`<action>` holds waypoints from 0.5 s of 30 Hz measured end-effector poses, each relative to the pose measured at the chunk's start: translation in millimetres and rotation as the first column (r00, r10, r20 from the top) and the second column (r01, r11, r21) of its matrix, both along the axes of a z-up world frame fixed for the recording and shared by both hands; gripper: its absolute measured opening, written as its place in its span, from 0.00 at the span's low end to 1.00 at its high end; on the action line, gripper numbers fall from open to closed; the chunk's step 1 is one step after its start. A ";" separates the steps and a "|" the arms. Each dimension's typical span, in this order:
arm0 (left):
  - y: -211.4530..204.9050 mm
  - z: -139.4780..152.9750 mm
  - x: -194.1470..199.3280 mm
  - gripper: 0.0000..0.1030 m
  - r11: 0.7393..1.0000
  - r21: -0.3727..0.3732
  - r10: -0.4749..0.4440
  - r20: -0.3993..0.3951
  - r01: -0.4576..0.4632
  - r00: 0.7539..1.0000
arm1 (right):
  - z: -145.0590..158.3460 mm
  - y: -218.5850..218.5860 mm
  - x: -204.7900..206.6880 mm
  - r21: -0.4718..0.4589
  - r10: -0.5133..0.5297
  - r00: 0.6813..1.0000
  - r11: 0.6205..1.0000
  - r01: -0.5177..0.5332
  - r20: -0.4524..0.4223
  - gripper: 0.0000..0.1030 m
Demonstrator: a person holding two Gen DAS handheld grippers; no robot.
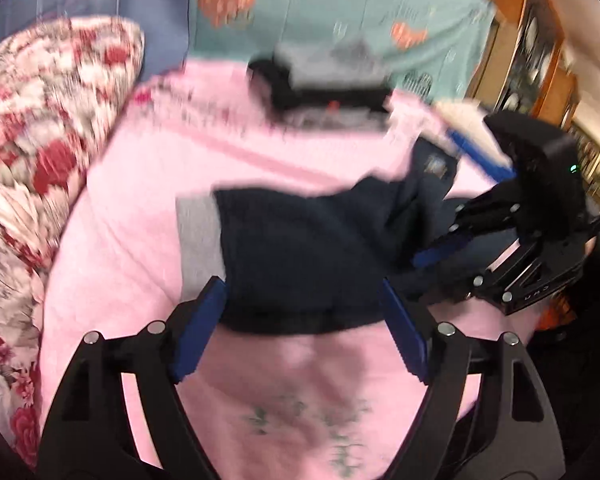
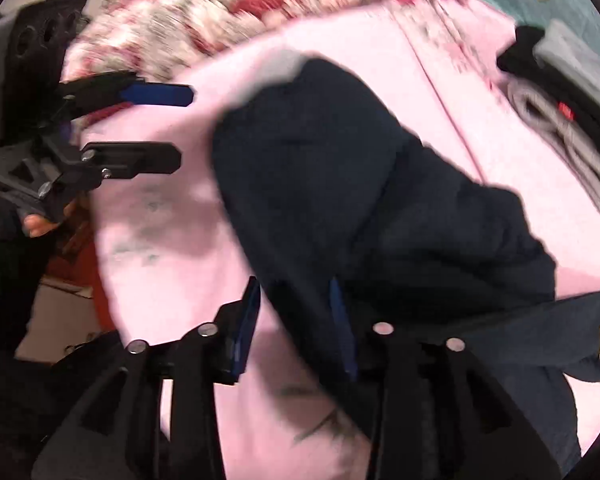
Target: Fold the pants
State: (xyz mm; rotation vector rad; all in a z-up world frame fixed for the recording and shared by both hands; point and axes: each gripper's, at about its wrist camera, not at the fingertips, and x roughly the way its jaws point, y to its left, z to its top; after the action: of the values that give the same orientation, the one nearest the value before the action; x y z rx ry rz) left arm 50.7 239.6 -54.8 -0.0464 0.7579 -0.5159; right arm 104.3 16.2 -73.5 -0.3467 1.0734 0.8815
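Observation:
Dark navy pants (image 1: 304,252) lie folded on a pink blanket (image 1: 148,200); a grey lining edge shows at their left side. My left gripper (image 1: 300,312) is open, its blue-padded fingers either side of the pants' near hem. My right gripper (image 2: 296,320) is open over the pants (image 2: 360,184), whose cloth lies between and over its fingers. In the left wrist view the right gripper (image 1: 444,248) comes in from the right at the pants' edge. In the right wrist view the left gripper (image 2: 180,126) is open at the left, apart from the pants. Both views are blurred.
A red-and-white floral quilt (image 1: 32,152) lies left of the blanket. A teal patterned blanket (image 1: 340,12) lies behind. A folded stack of black and grey clothes (image 1: 324,88) sits at the blanket's far side. Wooden cabinets (image 1: 540,52) stand at the right.

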 end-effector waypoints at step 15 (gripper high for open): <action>-43.1 -77.6 57.3 0.04 0.956 -0.106 0.225 -0.332 -0.274 0.916 | -24.6 -13.9 14.1 0.010 -0.156 0.986 0.988 0.157 -0.064 0.29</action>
State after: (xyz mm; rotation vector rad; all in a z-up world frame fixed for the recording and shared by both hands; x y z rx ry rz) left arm 108.0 196.5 -132.4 -0.3716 1.0098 -0.3213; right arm 118.4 2.3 -98.1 -0.2196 1.1355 0.7636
